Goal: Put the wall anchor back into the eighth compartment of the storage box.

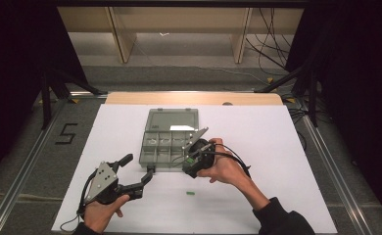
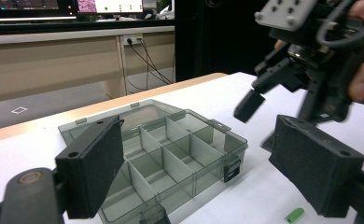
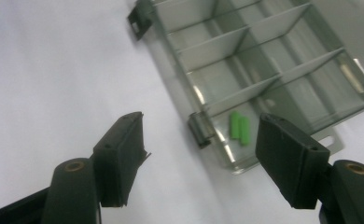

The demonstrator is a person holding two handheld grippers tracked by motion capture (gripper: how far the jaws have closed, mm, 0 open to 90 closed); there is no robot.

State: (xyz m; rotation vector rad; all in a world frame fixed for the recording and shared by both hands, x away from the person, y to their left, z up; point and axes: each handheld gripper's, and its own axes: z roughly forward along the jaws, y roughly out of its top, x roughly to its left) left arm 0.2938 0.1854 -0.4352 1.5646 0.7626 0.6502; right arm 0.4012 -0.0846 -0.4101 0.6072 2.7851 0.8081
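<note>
A smoky grey translucent box [image 1: 171, 139] is seen on a white table [image 1: 277, 147]; bright green pieces [image 3: 240, 128] and black pads [image 3: 290, 158] are shown.

Black curtains [image 1: 12, 58] are hanging at both sides, cables [image 1: 270, 34] are trailing over the grey floor [image 1: 179, 73], and wooden desk legs [image 1: 120, 34] are standing far back.

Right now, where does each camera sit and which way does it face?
High view: above the person's side, looking forward and down on the white table; both forearms and hands enter from the bottom.
Left gripper view: rides the left gripper, looking along its open jaws at the compartment box, with the right gripper beyond.
Right gripper view: rides the right gripper, looking down at two green pieces in a corner compartment.
All three views share the box.
</note>
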